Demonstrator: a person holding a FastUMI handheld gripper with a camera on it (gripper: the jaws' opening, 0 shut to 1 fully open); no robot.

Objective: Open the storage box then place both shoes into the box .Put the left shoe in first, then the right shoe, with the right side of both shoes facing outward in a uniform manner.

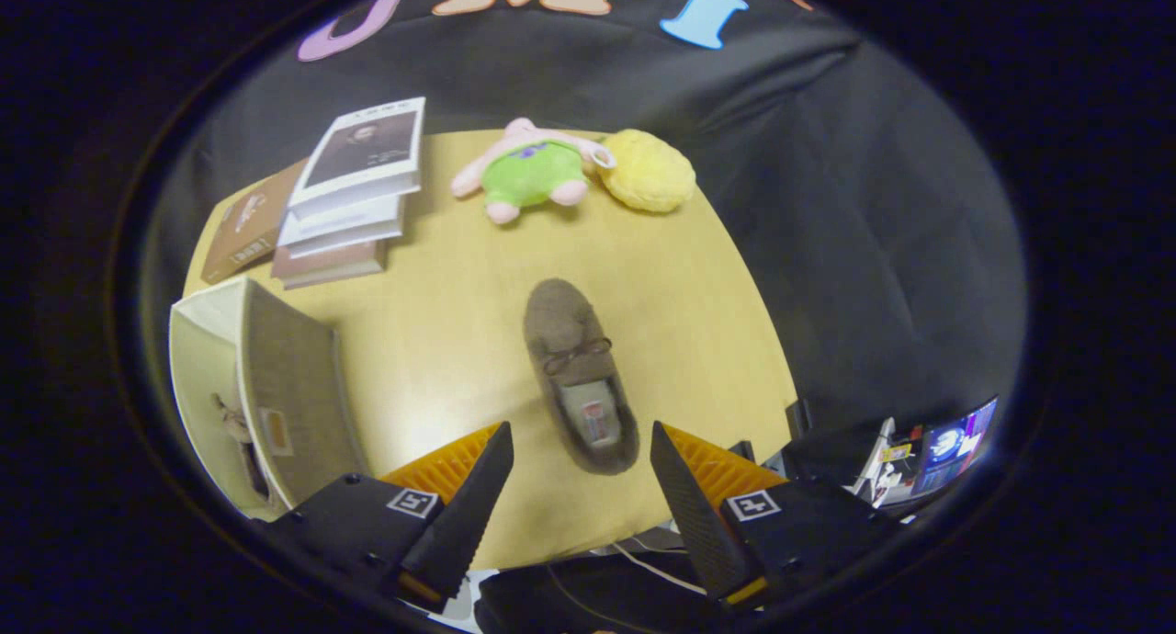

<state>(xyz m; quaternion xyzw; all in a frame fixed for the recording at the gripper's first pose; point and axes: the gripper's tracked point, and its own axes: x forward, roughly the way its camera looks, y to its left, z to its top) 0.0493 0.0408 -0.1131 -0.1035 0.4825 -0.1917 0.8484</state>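
Two tool fingers spread above shoe

— What sort of place do we record here?

— A staged recording booth, not a lived-in room. We note black cloth hung as a wall behind and beside a pale wooden table.

— And the household look?

— Props only, as we see it: a stack of books, a plush toy touching a yellow cushion, a brown shoe, an open storage box. Beyond the table's near corner we observe a lit screen and loose cables.
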